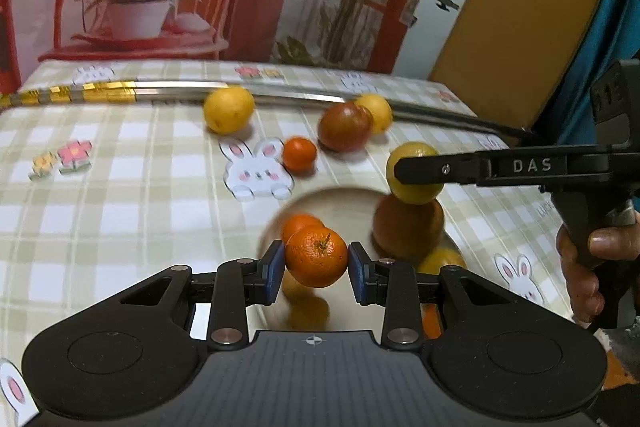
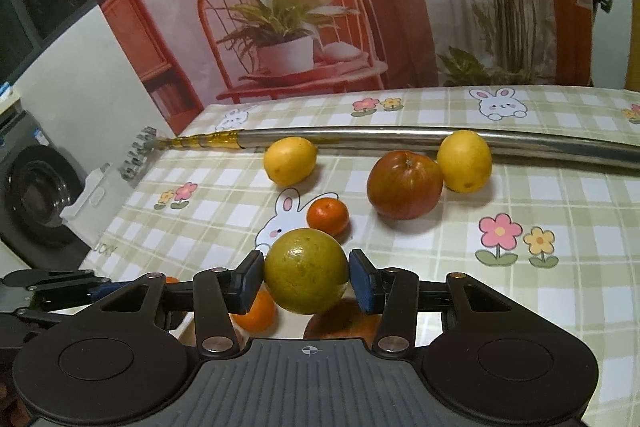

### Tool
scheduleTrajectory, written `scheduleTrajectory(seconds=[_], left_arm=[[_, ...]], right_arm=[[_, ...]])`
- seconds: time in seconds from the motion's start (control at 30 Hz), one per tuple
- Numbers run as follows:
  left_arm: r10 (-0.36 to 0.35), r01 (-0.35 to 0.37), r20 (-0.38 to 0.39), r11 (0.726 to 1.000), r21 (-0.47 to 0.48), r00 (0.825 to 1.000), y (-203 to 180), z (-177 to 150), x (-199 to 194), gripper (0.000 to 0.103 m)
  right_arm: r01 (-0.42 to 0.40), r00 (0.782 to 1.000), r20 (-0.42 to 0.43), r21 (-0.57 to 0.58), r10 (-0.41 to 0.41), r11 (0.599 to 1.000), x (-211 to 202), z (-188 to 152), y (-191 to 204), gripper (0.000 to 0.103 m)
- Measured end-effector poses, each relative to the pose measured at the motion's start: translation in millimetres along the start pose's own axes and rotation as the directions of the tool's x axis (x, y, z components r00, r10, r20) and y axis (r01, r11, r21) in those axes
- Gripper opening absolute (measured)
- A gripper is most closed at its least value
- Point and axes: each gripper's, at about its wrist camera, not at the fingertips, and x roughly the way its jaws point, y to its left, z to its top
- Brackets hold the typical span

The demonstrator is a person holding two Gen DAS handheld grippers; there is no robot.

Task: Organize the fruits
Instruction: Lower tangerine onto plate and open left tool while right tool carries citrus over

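Pole [image 2: 400, 137] lies across table [image 2: 560, 195] at back. Before it: lemon [image 2: 290, 161] left, tomato [image 2: 404, 185] touching second lemon [image 2: 464, 161] right. Mandarin [image 2: 327, 215] nearer, between lemon and tomato. Bowl [image 1: 344, 203] nearest.

Tabletop [image 2: 560, 195]: pale green and white check, printed with white pink-eared rabbits and pink and yellow flowers. Left tongs [image 1: 316, 265]: black with blue pads, shut on a bright orange mandarin [image 1: 316, 255]. Right tongs [image 2: 306, 277]: black with blue pads, shut on a yellow-green lemon [image 2: 306, 277]. Loose tomato [image 2: 405, 184]: dark red streaked with green. Two lemons [image 2: 290, 161] [image 2: 464, 161]: yellow. Small mandarin [image 2: 327, 215]: orange. Metal pole [image 2: 360, 137]: silver, gold-banded at one end.
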Motion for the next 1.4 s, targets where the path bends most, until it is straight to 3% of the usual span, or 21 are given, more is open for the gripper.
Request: scheduleTrajectory(seconds=[0.47, 0.7, 1.03, 1.4], left_arm=[[-0.015, 0.019, -0.092, 0.999, 0.042, 0.996, -15, -25, 7, 0.036], [0.010, -0.006, -0.125, 1.000, 0.026, 0.992, -12, -34, 17, 0.036], [0.068, -0.061, -0.102, 0.996, 0.073, 0.993, -13, -32, 26, 0.036], [0.057, -0.055, -0.044, 0.998, 0.038, 0.997, -15, -33, 4, 0.040]], right_arm=[[-0.003, 1.000, 0.017, 0.022, 0.003, 1.000, -39, -44, 3, 0.043], [-0.018, 1.000, 0.004, 0.002, 0.018, 1.000, -45, -55, 10, 0.043], [-0.017, 1.000, -0.002, 0.001, 0.017, 1.000, -47, -59, 12, 0.043], [-0.008, 0.999, -0.034, -0.002, 0.008, 1.000, -44, -64, 12, 0.043]])
